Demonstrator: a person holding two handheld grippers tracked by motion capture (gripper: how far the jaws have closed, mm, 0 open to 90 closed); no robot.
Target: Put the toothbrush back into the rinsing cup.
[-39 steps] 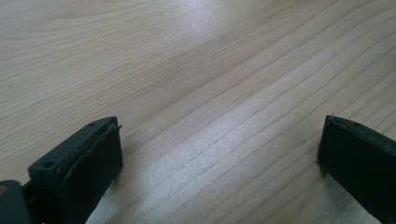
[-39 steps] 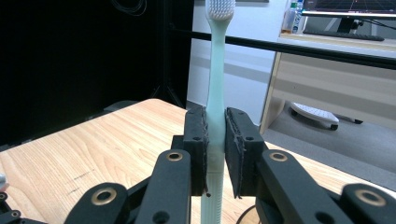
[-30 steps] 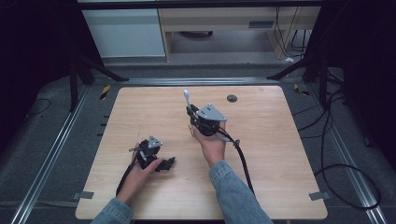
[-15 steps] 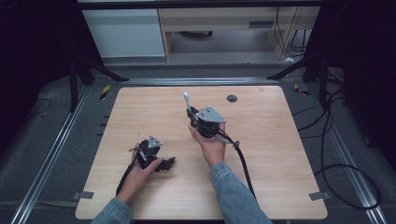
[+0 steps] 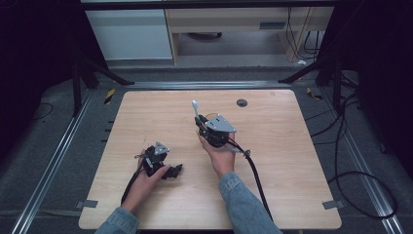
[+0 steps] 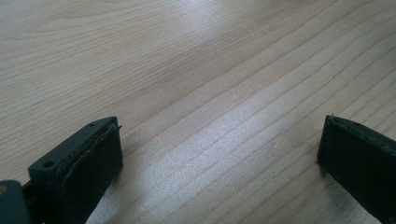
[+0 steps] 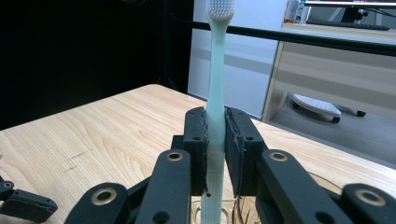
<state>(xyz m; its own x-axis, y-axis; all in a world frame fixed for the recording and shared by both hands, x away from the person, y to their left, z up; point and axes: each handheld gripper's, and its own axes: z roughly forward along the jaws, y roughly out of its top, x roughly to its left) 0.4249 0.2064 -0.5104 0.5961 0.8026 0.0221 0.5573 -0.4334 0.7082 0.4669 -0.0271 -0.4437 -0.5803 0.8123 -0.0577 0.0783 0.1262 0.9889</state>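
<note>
Left gripper (image 5: 171,170): resting low on the table (image 5: 292,146), jaws wide apart, nothing between them. Right gripper (image 7: 215,135): jaws clamped on the handle of the toothbrush (image 7: 215,93), head up, above the table centre. Risk: the slim handle may pivot or slip in the pads. Farther off, a dark disc (image 5: 242,102) lies apart; no obstruction

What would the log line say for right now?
right claw: shut on toothbrush, held upright | left claw: open, nothing between, low over wooden table
</note>
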